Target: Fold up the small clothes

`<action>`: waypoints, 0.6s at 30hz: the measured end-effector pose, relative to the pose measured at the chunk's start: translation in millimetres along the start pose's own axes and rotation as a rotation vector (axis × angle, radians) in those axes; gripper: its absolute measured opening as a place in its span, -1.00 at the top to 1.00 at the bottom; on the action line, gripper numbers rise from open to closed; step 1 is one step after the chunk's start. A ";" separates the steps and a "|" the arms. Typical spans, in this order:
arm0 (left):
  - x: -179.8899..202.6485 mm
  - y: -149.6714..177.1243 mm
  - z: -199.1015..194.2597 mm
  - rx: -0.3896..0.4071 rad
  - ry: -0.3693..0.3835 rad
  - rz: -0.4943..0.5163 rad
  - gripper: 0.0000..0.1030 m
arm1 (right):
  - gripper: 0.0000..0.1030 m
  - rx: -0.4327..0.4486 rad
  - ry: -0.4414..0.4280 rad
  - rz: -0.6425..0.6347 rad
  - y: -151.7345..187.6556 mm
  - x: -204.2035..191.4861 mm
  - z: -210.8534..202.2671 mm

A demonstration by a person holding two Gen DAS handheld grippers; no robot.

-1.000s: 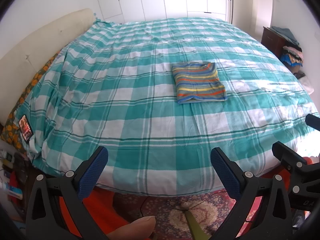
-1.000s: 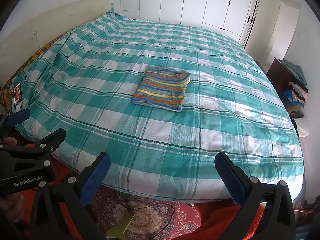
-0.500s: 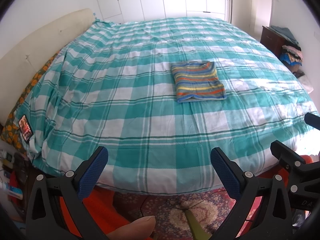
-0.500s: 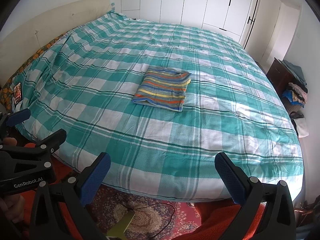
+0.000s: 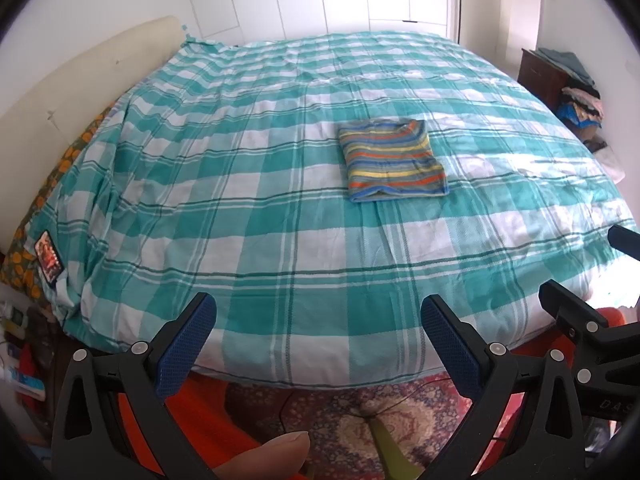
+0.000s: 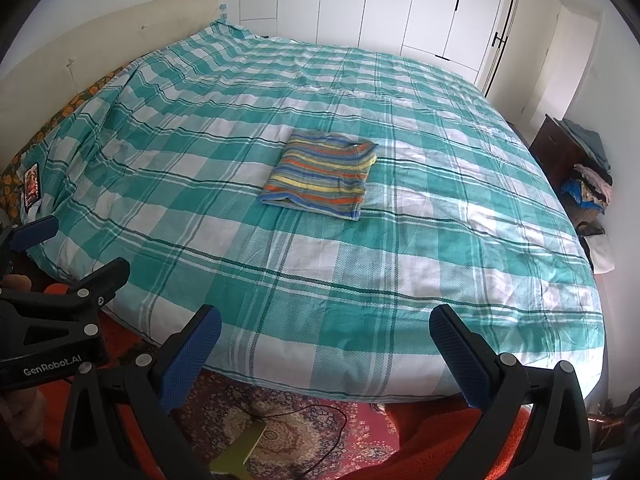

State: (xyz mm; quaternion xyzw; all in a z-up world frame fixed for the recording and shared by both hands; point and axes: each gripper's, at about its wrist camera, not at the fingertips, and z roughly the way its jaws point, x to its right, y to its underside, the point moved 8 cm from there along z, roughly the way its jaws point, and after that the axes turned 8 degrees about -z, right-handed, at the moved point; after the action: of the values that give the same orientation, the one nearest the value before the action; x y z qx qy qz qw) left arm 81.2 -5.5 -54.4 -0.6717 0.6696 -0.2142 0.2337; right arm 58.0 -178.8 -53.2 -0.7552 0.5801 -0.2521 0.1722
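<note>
A small striped garment point(image 5: 394, 164) point(image 6: 322, 174), in blue, orange, yellow and grey, lies folded into a flat rectangle near the middle of the bed point(image 5: 240, 200) point(image 6: 440, 240), on its teal and white checked cover. My left gripper point(image 5: 318, 328) hangs open at the near edge of the bed, well short of the garment, nothing between its blue pads. My right gripper point(image 6: 326, 338) is open too, also back at the bed's near edge. Each wrist view catches the other gripper at its side.
A cream headboard point(image 5: 60, 92) runs along the left. White wardrobe doors point(image 6: 400, 4) stand behind the bed. A dark cabinet with piled clothes point(image 6: 588, 168) is at the right. A patterned rug point(image 6: 300, 432) and orange fabric lie below the bed edge.
Both views have shifted only very slightly; the garment lies in the same spot and both grippers stay open.
</note>
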 end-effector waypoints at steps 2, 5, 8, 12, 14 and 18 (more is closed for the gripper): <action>0.5 -0.1 -0.3 0.000 0.001 -0.001 -0.99 | -0.99 0.000 0.001 0.001 0.2 0.8 0.4; 0.6 -0.1 -0.2 0.000 0.000 0.000 -0.99 | -0.99 0.003 -0.001 0.002 0.6 0.3 1.1; 0.7 0.1 0.0 -0.001 0.000 -0.001 -0.99 | -0.99 0.001 -0.004 0.003 0.8 -1.8 0.5; 0.4 0.6 0.2 -0.002 0.001 -0.002 -0.99 | -0.99 0.002 -0.003 0.004 0.7 -2.6 0.1; 0.5 0.4 -0.2 -0.002 0.005 -0.003 -0.99 | -0.99 0.003 -0.006 0.006 0.5 -3.6 -0.5; 6.0 3.5 -1.1 -0.001 0.014 0.004 -0.99 | -0.99 0.008 -0.019 0.017 0.3 -3.7 -3.2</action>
State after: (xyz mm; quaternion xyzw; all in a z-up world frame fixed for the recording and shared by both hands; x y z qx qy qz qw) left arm 77.8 -11.5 -55.7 -0.6691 0.6726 -0.2179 0.2291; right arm 55.2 -175.2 -51.5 -0.7518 0.5838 -0.2460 0.1830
